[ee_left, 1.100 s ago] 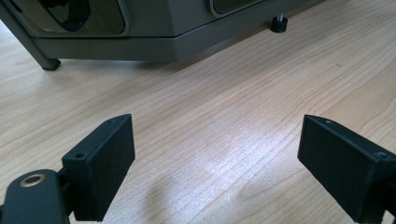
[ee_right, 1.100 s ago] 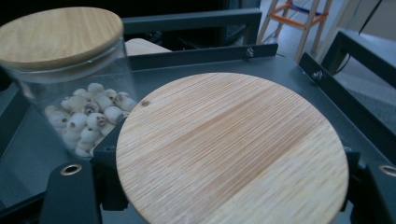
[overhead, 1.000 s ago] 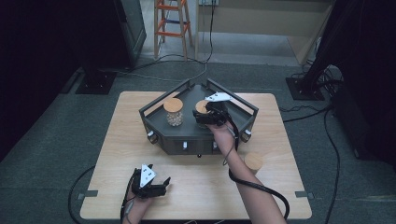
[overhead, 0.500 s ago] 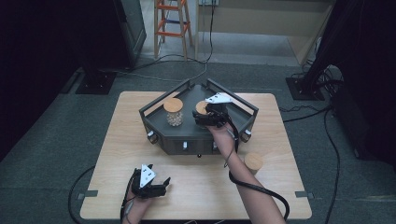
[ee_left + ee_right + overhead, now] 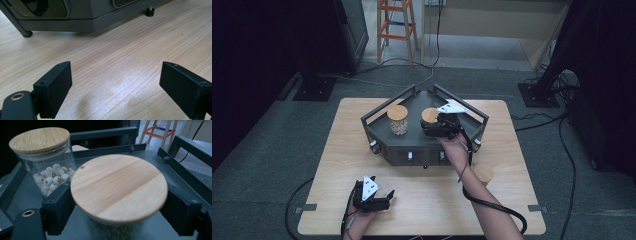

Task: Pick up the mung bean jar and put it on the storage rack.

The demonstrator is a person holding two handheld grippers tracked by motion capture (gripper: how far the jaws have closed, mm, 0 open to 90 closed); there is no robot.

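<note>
A glass jar with a pale wooden lid [image 5: 119, 187] is seen standing on the grey tray [image 5: 382, 137] at the back of the surface [image 5: 512, 190], just beside a second lidded jar of white beads [image 5: 53, 178], which stands to its left in the high view. The right claw [image 5: 432, 127] is placed around the jar, with one black pad on each side of the glass under the lid. Its jaws have just been opening, with the jar between them; from the right gripper view it cannot be told for certain whether the pads are touching the glass. The jar is judged to have been set down and let go, so this placement looks finished, and the right claw would next need to be drawn back without the jar being knocked. A further wooden-lidded jar [image 5: 484, 172] is seen on the surface beside the right forearm, probably next to be carried. The left claw [image 5: 373, 199] is held wide open and empty above the near surface, well apart from the tray.
</note>
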